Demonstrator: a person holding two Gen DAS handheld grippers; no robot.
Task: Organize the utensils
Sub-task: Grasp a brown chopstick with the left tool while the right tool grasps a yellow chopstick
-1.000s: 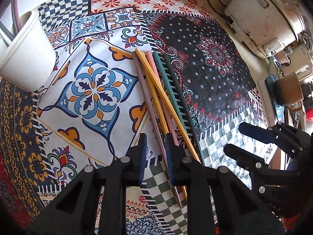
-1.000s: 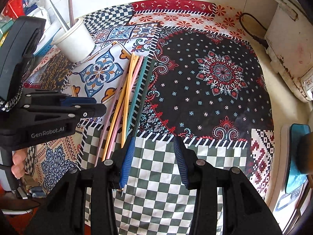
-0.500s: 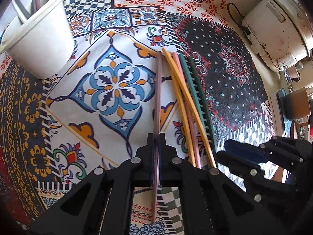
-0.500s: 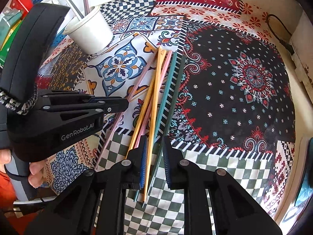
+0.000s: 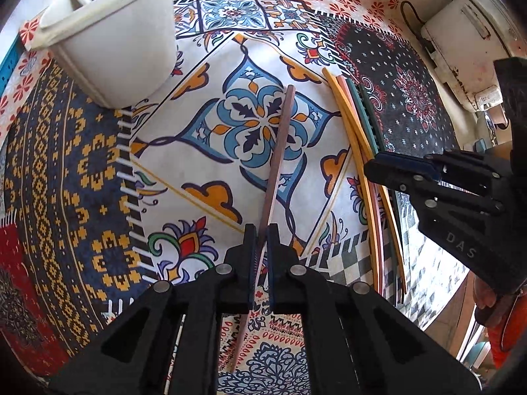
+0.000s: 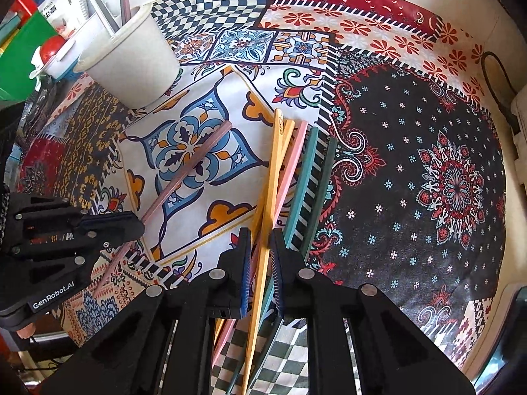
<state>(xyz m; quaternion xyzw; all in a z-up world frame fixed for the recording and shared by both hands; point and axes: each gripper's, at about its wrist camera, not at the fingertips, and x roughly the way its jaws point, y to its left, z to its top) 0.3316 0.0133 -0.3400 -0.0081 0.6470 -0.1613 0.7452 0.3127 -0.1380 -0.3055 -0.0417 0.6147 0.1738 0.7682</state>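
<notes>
My left gripper [image 5: 261, 240] is shut on a mauve chopstick [image 5: 278, 154] and holds it apart from the pile, pointing toward the white cup [image 5: 112, 42]. It also shows in the right wrist view [image 6: 184, 171]. My right gripper [image 6: 262, 250] is shut on a yellow chopstick [image 6: 275, 177] that lies among the bundle of yellow, pink, teal and dark green chopsticks [image 6: 306, 181] on the patterned cloth. The white cup [image 6: 131, 62] stands at the back left with a mauve stick and a grey utensil in it.
A white appliance [image 5: 461, 52] with a black cord stands at the right edge of the cloth. Green and red kitchen items [image 6: 29, 46] crowd behind the cup. The dark red-flowered part of the cloth [image 6: 428, 177] lies to the right of the bundle.
My left gripper has carried the mauve chopstick left, away from the bundle and closer to the cup. My right gripper has closed tighter on the yellow chopstick and moved forward.
</notes>
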